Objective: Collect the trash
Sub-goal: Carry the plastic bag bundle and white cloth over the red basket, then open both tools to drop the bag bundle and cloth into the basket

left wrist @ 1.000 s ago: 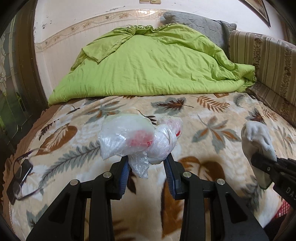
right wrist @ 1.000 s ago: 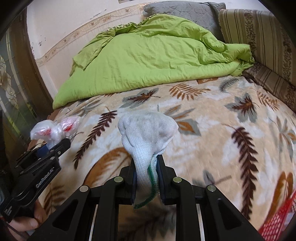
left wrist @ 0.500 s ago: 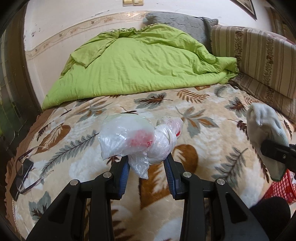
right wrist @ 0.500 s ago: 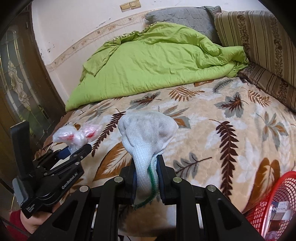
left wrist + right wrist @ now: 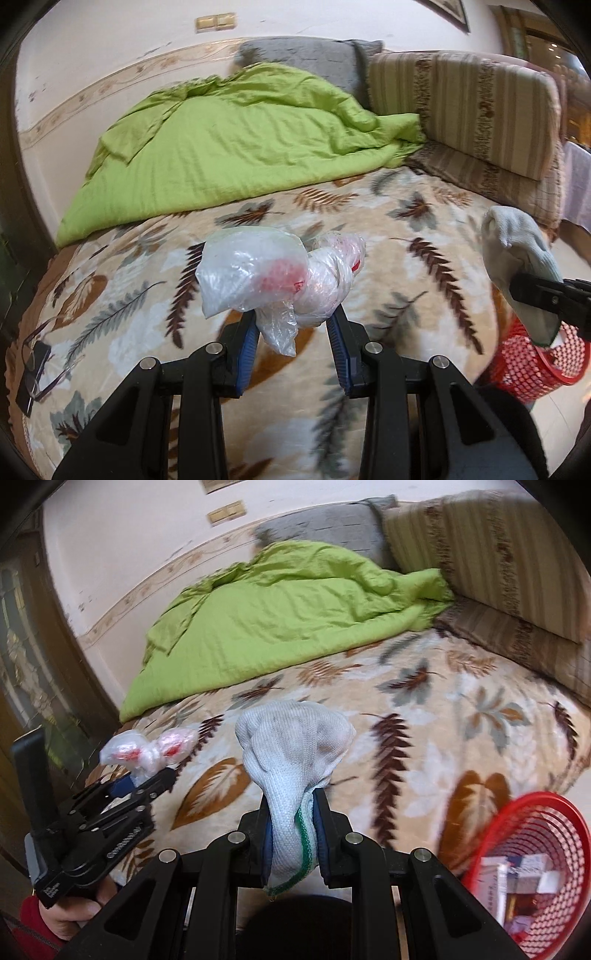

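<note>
My left claw [image 5: 291,326] grips a crumpled bag [image 5: 273,277] above the bed's [image 5: 424,229] near edge; my right claw [image 5: 293,825] pinches a white glove [image 5: 291,749] there too. A red basket [image 5: 532,882] sits beside the bed's near right corner. Farther off lies a green quilt [image 5: 240,147].

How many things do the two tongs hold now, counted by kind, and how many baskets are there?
Plastic bag bundle, in the left tongs: 1
White knitted glove, in the right tongs: 1
Red basket: 1
Total: 3
</note>
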Motion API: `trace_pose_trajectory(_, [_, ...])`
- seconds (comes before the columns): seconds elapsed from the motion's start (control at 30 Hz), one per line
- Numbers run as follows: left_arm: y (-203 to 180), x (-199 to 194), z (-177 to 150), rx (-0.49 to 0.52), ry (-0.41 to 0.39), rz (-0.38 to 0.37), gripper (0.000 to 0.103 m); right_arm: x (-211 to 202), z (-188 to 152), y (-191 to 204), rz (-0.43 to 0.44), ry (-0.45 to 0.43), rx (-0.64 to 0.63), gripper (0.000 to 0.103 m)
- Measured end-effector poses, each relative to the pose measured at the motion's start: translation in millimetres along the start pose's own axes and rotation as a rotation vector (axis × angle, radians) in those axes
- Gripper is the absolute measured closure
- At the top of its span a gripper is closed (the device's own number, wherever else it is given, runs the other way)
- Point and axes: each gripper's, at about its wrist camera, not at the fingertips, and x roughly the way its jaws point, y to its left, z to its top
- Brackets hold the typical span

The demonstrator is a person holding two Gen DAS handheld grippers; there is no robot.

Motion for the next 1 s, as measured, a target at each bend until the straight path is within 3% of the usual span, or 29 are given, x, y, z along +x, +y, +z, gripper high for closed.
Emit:
trace_pose_trajectory(0.27, [-58.2, -19.4, 14.6, 0.084, -0.02, -0.175, 0.068, -54.6, -11.4, -69.3, -0.132, -0.034, 0.106, 0.082])
trace_pose_trajectory(0.6, [-153.3, -34.3, 32.2, 0.201, 0.036, -0.447, 0.068, -129.0, -27.1, -147.3, -0.304, -0.081, 0.249, 0.082])
trace_pose_trajectory(0.77, [-196.7, -40.5, 36.9, 0.26, 0.055, -0.543, 0.068, -151.0, -31.1, -170.2, -0.342, -0.104, 0.31, 0.082])
trace_pose_trajectory(1.0, [-230.6, -38.0, 40.1, 0.295, 0.084, -0.616, 0.068, -142.9, -38.7, -188.5, -0.332, -0.082, 0.371, 0.08])
